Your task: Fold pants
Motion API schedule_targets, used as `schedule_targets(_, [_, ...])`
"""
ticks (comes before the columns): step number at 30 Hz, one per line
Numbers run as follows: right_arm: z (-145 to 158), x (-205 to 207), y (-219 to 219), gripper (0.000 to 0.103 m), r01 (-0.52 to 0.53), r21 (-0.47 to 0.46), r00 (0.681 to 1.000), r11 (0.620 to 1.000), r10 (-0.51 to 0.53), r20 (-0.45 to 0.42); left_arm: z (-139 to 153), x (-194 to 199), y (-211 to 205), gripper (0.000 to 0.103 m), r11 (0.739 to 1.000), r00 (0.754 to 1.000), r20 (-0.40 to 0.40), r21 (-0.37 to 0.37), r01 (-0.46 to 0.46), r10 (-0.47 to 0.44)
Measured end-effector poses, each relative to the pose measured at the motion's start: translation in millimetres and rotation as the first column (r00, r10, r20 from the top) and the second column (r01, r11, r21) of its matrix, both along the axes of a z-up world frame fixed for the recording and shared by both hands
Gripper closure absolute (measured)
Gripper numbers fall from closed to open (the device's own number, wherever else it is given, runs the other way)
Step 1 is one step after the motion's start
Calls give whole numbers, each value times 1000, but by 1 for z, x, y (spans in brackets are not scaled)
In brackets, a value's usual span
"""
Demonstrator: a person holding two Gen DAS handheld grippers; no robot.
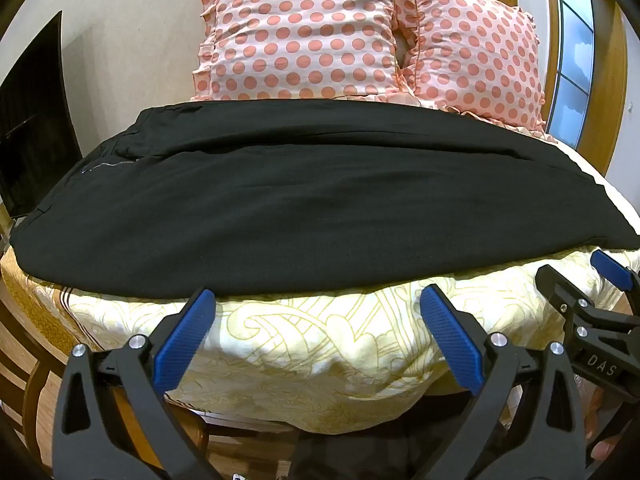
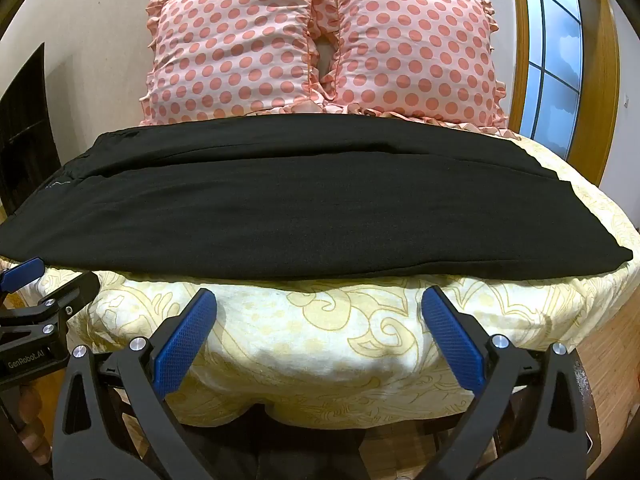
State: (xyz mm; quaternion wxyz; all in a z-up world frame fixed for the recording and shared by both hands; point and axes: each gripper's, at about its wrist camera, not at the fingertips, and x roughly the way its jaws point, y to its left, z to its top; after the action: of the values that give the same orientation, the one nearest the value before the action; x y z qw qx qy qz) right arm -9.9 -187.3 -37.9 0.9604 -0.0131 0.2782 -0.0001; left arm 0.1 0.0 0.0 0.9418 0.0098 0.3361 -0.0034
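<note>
Black pants (image 1: 280, 200) lie flat across the bed, folded lengthwise, with the waist end at the left; they also show in the right wrist view (image 2: 300, 208). My left gripper (image 1: 318, 300) is open and empty, just short of the pants' near edge, above the bed's front edge. My right gripper (image 2: 319, 302) is open and empty, also just short of the near edge. The right gripper shows at the right of the left wrist view (image 1: 592, 276). The left gripper shows at the left of the right wrist view (image 2: 36, 280).
The bed has a cream and yellow patterned cover (image 1: 320, 348) (image 2: 320, 344). Two pink polka-dot pillows (image 1: 304, 32) (image 2: 416, 48) stand behind the pants. A dark screen (image 1: 32, 120) is at the left, a window (image 2: 556, 48) at the right.
</note>
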Motion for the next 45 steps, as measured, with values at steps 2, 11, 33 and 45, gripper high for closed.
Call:
schedule_targets(2, [-2,0,-1,1,0,0,1000,1000,0,0,0,0,0,2,1000,1000,1,1,0,0])
schedule_targets(11, [-9,0,-3,1,0,0,1000,1000,0,-1,0,0,0,2,1000,1000,3,1,0,0])
schedule_targets(33, [-9,0,-3,1,0,1,1000,1000,0,1,0,0,0,2,1000,1000,5,1,0,0])
schedule_targets(45, [-9,0,-3,1,0,1,1000,1000,0,1,0,0,0,2,1000,1000,5,1,0,0])
